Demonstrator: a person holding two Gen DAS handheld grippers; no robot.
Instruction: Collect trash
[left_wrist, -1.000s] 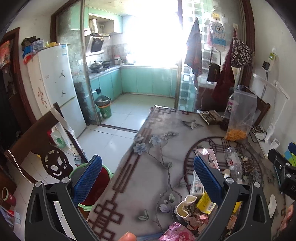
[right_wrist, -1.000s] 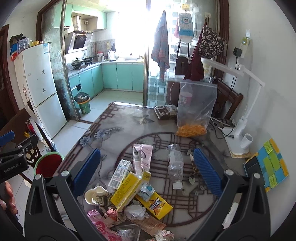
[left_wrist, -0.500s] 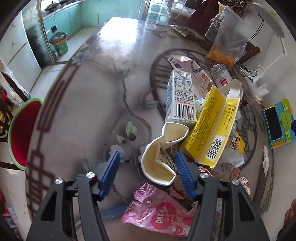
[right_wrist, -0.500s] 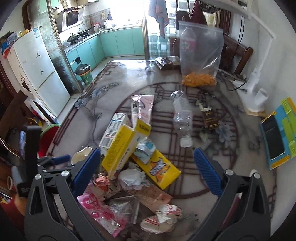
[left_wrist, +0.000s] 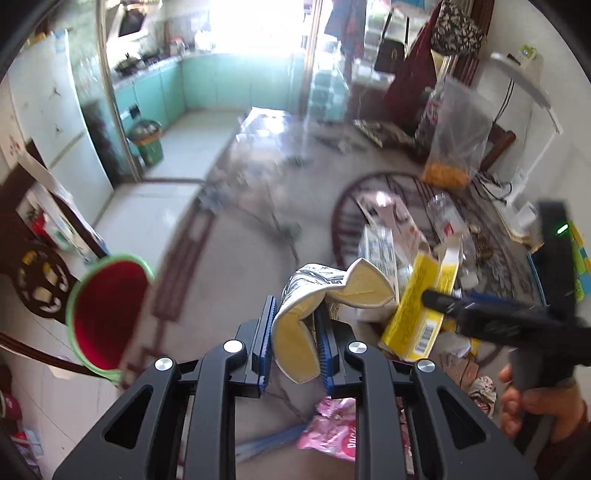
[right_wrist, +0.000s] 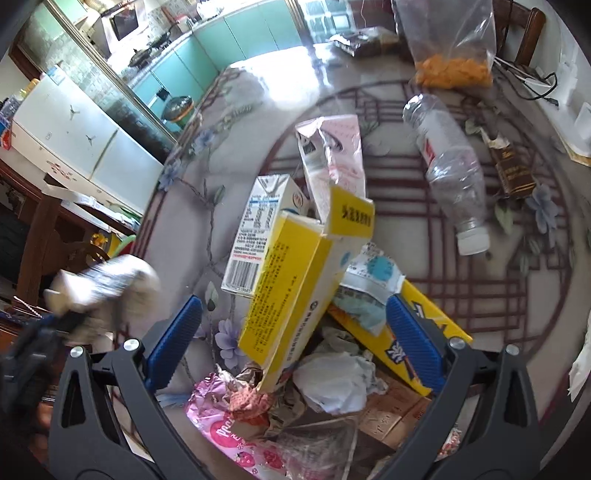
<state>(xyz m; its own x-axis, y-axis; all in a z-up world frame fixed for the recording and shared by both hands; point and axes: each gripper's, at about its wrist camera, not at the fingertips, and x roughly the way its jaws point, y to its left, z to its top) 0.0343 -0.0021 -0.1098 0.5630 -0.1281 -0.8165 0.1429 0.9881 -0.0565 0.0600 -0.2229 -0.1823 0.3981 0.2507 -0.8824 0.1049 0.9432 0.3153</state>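
While the left gripper (left_wrist: 293, 341) is closing its blue ribbed pads on the crushed paper cup (left_wrist: 310, 314) (white printed outside, yellow inside, folded flat), the cup sits pinched between them, lifted clear of the pile at the table's near edge. In the right wrist view that cup is only a blur at the left.

Right gripper (right_wrist: 291, 339): jaws spread wide, nothing held, straddling the tall yellow cardboard box (right_wrist: 291, 291), which leans with its flap open. A hand (left_wrist: 532, 402) grips its handle.

Near edge of the table (right_wrist: 184, 236), a heap of:
- glossy pink foil snack wrapper (right_wrist: 225, 432)
- crumpled white plastic bag (right_wrist: 332, 384)
- flat yellow snack carton (right_wrist: 413, 343), partly under a torn blue-white packet (right_wrist: 373, 280)
- brown cardboard scraps, details unclear

Mid table:
- white milk carton with barcode (right_wrist: 258, 236), lying touching the yellow box
- pink-white pouch (right_wrist: 332, 155), torn open, behind the carton
- clear plastic bottle with white cap (right_wrist: 450, 173), on its side, apart from the heap
- small dark brown wrapper (right_wrist: 513, 173), just beside the bottle

Far edge: clear plastic bag with orange pieces at the bottom (right_wrist: 454, 55), standing upright.

Table surface: glossy cover, grey with blue flowers and maroon lattice lines.

Off the table's left edge, a round bin with red inside and green rim (left_wrist: 107, 314) on the floor. Beyond: pale tiled floor, white fridge (left_wrist: 48, 122), teal kitchen cabinets (left_wrist: 229, 81), bright window glare.
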